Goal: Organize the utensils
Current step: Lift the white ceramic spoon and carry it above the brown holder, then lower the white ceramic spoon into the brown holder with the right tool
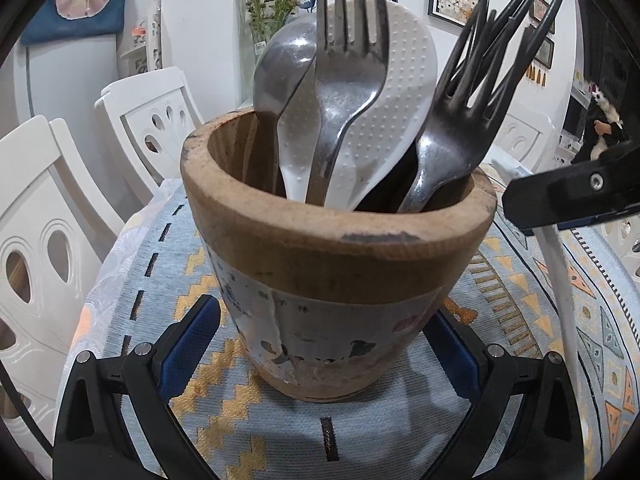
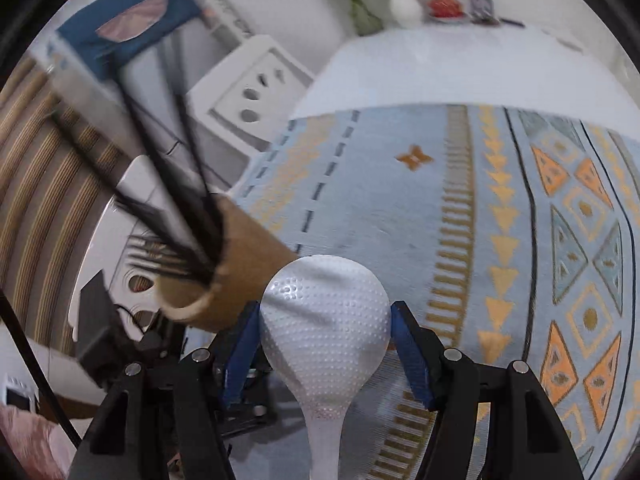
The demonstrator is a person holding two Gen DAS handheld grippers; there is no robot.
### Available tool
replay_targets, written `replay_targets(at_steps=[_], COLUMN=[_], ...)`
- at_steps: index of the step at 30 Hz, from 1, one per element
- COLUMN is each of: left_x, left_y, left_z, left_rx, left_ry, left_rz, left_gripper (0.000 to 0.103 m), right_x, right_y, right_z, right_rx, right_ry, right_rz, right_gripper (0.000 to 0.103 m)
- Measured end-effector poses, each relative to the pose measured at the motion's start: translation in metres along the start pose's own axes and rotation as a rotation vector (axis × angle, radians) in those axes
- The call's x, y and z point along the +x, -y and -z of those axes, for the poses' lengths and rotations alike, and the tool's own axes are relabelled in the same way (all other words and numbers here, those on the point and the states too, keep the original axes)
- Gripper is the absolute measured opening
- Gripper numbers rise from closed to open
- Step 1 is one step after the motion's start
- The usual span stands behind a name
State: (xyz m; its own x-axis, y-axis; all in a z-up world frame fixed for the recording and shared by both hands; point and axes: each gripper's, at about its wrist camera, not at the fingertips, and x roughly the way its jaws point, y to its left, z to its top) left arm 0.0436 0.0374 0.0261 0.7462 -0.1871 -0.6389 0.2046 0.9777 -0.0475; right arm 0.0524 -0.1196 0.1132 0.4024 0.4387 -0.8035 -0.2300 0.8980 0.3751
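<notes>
A wooden holder (image 1: 336, 248) stands on the patterned tablecloth. In it stand several metal forks (image 1: 352, 80), a metal spoon (image 1: 280, 72) and a dimpled white rice paddle (image 1: 400, 92). My left gripper (image 1: 324, 308) straddles the holder's lower half, with its blue pads (image 1: 188, 348) against the sides. My right gripper (image 2: 326, 312) is shut on the head of a second white rice paddle (image 2: 324, 320), gripped by its edges above the cloth to the right of the holder (image 2: 236, 256). That paddle's handle (image 1: 560, 280) hangs below the right gripper's finger (image 1: 560, 196) in the left wrist view.
The blue and orange tablecloth (image 2: 480, 200) covers the table up to a plain white strip (image 2: 440, 72) at the far side. White chairs (image 1: 48, 240) stand close on the left. A vase with flowers (image 2: 404, 4) and small items sit at the far edge.
</notes>
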Motion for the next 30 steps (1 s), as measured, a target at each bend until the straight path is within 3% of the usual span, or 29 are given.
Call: replay_targets(at_steps=[18,30], left_x=[-0.015,-0.016], left_y=[0.005,0.005], left_z=[0.003,0.001], left_rx=[0.007,0.012], left_ry=[0.057,0.068], left_rz=[-0.013,-0.019], left_gripper=[0.1,0.1], right_x=[-0.025,-0.089], right_y=[-0.048,-0.073], right_z=[-0.028,-0.077], right_rx=[-0.048,-0.103], right_ry=[0.121,0.323], right_rz=[-0.015,-0.01], right_gripper=[0.063,0.063])
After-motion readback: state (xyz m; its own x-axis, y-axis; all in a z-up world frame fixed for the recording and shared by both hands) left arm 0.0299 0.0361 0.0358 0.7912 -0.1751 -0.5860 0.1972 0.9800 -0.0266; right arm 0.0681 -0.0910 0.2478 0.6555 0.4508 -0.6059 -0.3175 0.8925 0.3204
